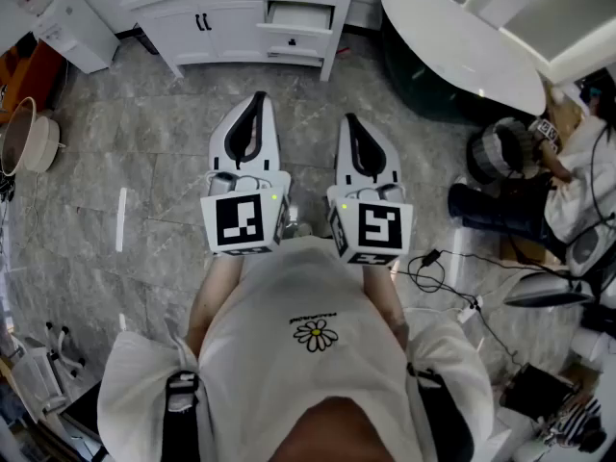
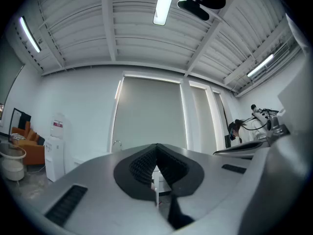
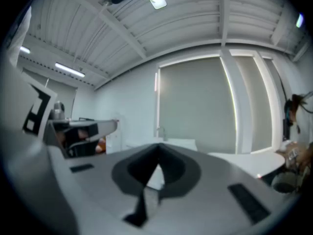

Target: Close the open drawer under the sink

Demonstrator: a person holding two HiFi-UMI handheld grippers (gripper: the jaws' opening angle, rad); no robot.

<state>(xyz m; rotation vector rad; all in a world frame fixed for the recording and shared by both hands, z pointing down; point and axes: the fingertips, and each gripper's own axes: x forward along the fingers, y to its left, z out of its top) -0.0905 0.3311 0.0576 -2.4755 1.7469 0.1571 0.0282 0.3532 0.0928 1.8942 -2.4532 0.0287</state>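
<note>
The white vanity cabinet (image 1: 231, 29) stands at the far side of the grey tiled floor in the head view. Its upper right drawer (image 1: 299, 13) is pulled out, showing its pale inside. Both grippers are held side by side in front of me, pointing level toward the cabinet and well short of it. My left gripper (image 1: 258, 99) (image 2: 156, 148) has its jaws meeting at the tips with nothing between them. My right gripper (image 1: 348, 120) (image 3: 159, 148) is likewise shut and holds nothing. The sink's faucet (image 3: 159, 131) shows over the right jaws.
A white oval tub (image 1: 462, 41) stands right of the cabinet. A white water dispenser (image 1: 72, 29) and a beige basin (image 1: 24, 138) are at the left. Cables (image 1: 443, 277) and equipment lie at the right, where another person (image 1: 577, 152) sits.
</note>
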